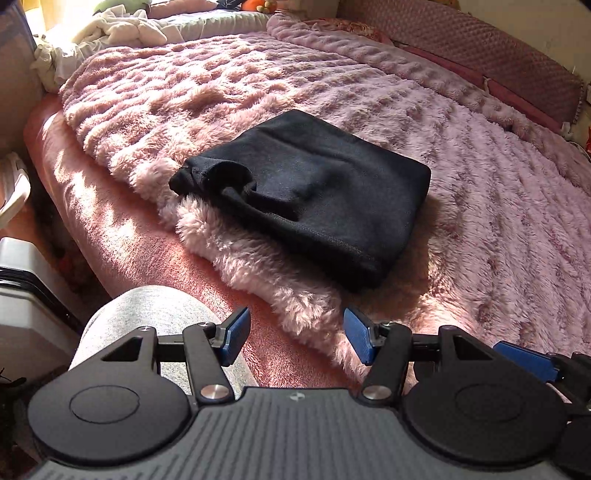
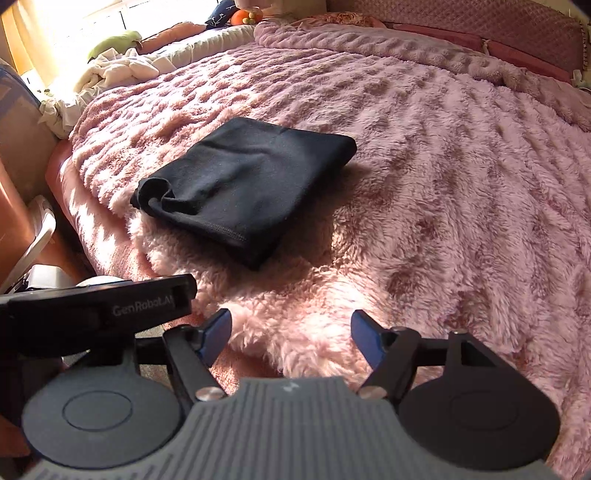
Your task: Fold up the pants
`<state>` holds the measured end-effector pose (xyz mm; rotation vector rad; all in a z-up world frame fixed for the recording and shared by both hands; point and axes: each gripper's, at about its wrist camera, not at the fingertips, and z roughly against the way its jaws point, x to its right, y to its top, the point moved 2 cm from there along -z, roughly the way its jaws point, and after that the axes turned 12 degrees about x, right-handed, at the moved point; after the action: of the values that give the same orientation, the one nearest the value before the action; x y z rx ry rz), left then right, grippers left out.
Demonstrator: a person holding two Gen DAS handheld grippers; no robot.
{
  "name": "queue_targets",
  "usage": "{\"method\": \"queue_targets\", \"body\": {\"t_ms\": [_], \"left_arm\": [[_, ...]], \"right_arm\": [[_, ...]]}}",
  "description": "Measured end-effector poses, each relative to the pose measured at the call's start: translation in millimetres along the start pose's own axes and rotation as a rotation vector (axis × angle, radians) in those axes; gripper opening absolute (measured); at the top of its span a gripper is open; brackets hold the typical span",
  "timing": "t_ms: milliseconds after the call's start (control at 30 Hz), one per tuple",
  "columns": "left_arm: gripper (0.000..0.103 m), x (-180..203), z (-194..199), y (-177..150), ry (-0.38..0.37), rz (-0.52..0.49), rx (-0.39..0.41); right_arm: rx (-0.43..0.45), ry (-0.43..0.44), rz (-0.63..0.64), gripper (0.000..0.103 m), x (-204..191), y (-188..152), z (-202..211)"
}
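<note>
The black pants [image 1: 306, 195] lie folded into a compact square bundle on the fluffy pink blanket [image 1: 461, 184], near the bed's front-left edge. They also show in the right wrist view [image 2: 243, 184]. My left gripper [image 1: 297, 334] is open and empty, held back from the bundle above the blanket's front edge. My right gripper [image 2: 291, 336] is open and empty, also back from the pants, to their right. One blue finger of the right gripper shows at the right of the left wrist view [image 1: 524, 360]. The left gripper's body shows in the right wrist view [image 2: 96, 314].
A pink bedsheet [image 1: 110, 229] shows at the bed's left edge. A grey-clad knee [image 1: 147, 317] is by the left gripper. White crumpled cloth [image 1: 118, 31] and cushions lie at the far end. A padded headboard [image 1: 480, 48] runs along the right. White furniture [image 1: 22, 295] stands left.
</note>
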<state>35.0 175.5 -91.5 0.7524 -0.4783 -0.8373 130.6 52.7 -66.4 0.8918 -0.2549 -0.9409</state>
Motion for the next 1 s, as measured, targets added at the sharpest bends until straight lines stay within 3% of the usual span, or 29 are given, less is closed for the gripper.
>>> {"method": "queue_targets", "body": {"t_ms": [567,1000], "left_arm": [[0.068,3,-9,-8,0.017,-0.005,-0.041],[0.068,3,-9,-7,0.027,0.000,-0.040]], "right_arm": [[-0.052,-0.027,0.004,0.065,2,-4,-11],[-0.037,-0.016,0.025,0.061,-2,-3,-10]]}}
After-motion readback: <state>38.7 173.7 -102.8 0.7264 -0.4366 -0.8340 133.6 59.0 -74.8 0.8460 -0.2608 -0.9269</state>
